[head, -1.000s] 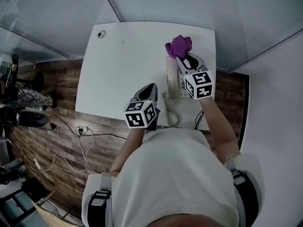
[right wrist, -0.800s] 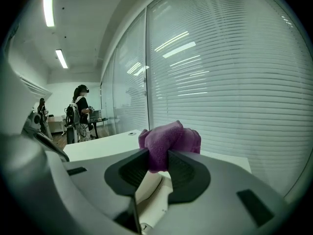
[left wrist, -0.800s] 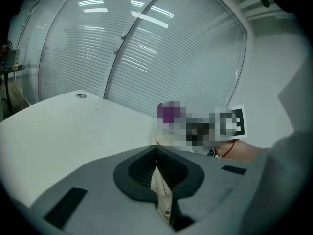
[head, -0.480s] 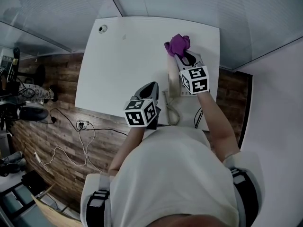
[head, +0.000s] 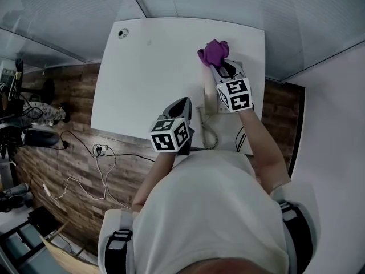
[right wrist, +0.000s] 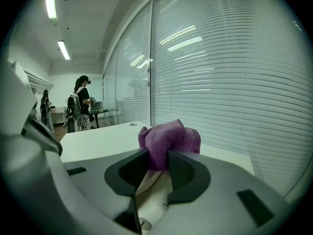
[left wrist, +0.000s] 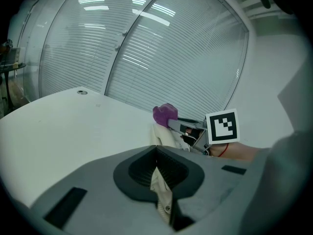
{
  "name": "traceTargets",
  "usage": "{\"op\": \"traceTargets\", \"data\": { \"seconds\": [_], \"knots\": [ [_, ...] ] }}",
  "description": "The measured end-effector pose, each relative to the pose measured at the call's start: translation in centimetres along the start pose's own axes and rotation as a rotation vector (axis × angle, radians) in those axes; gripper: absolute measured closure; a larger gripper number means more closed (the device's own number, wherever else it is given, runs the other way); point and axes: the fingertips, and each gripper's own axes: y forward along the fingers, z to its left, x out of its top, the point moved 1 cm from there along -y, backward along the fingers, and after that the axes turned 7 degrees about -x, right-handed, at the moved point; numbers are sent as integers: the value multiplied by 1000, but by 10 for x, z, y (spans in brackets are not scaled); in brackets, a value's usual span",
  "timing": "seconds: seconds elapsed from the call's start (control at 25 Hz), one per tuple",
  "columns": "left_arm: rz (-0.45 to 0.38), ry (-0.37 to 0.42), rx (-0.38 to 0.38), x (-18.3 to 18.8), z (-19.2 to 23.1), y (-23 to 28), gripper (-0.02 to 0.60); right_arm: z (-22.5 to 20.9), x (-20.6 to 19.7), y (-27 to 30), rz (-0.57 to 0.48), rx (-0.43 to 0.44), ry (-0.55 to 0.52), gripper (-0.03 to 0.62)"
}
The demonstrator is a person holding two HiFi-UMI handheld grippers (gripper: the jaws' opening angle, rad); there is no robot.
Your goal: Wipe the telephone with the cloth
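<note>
A beige telephone (head: pixel 207 99) with a coiled cord (head: pixel 209 133) lies near the right end of the white table (head: pixel 148 79). My right gripper (head: pixel 217 66) is over the telephone's far end, shut on a bunched purple cloth (head: pixel 214 51). In the right gripper view the cloth (right wrist: pixel 168 140) bulges out between the jaws of the gripper (right wrist: pixel 157 156), with the telephone (right wrist: pixel 152 199) underneath. My left gripper (head: pixel 182 104) sits just left of the telephone, near the table's front edge. It is shut (left wrist: pixel 157 155), with nothing seen held. Past it are the telephone (left wrist: pixel 164 137), the cloth (left wrist: pixel 165 114) and the right gripper (left wrist: pixel 185 126).
A round cable hole (head: pixel 123 33) is at the table's far left corner. A glass wall with blinds (right wrist: pixel 220 82) runs behind the table. Cables and a power strip (head: pixel 100 156) lie on the wood floor at the left. People (right wrist: pixel 80 106) stand far off.
The view has shifted slightly. The right gripper with the cloth has stayed at the telephone's far end, barely moving. The left gripper has kept its place.
</note>
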Motion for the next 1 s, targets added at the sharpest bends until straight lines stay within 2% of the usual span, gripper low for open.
{"op": "traceTargets", "data": {
  "seconds": [0.28,1.0],
  "knots": [
    [1,2,-10,-6,1,-7,560,13,-5,-12,-1,-4,-32,471],
    [5,17,-45,-21,-7,-33,560,39,-30,-58,11,-29,13,471]
  ]
}}
